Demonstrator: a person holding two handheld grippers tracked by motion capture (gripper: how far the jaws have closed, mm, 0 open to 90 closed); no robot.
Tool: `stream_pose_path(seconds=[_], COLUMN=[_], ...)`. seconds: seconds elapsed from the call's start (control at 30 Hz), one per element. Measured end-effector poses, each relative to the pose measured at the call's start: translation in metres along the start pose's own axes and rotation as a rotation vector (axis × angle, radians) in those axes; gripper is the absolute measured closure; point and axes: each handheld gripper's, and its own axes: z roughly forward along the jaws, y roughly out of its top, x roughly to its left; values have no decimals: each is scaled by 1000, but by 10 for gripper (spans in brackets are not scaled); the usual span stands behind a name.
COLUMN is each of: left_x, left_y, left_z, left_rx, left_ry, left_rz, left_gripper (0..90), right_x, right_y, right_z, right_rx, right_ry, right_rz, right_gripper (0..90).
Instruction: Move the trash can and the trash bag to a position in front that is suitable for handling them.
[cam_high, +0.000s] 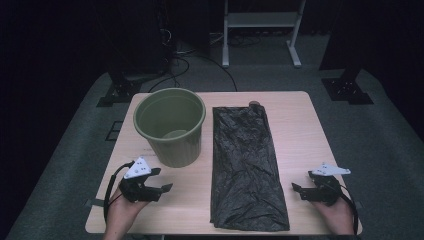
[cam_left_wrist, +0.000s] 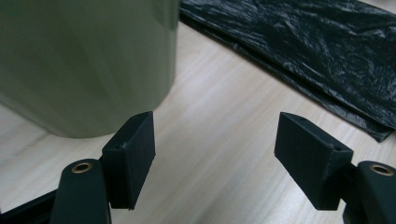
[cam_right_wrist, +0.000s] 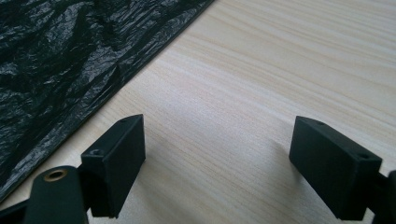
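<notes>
Hovering apart and empty, both tongs, left (cam_high: 165, 181) and right (cam_high: 300, 191), are being readied; the black bag (cam_high: 247, 170) at twelve o'clock is best pinched by its edge, beside the green bin (cam_high: 170, 127)

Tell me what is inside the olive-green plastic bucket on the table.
The olive-green plastic bucket stands upright and looks empty: its ribbed inner wall and a patch of pale bottom show in the high view. The near rim hides the part of the bottom closest to the person.

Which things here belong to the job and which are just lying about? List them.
Job:
- round green plastic bin
- flat crumpled black plastic bag
- left gripper, open
- right gripper, open

Lying about:
- white metal stand behind the table
- black floor cables
</notes>
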Motion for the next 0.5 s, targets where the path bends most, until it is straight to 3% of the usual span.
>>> stream_pose_path(seconds=[0.1,0.27,0.33,0.5], left_x=[4,11,15,21], left_y=[7,18,23,33], left_z=[-9,-25,-31,-41], left_rx=[7,-24,-31,-37], left_ry=[24,60,86,118], left_rz=[-7,-22,-35,-48], left_gripper=[237,163,95,49], right_x=[0,0,0,0], right_y=[0,0,0,0], right_z=[0,0,0,0], right_rx=[0,1,1,1], right_ry=[0,-2,-3,-3], right_rz=[0,1,1,2], right_gripper=[176,176,176,176])
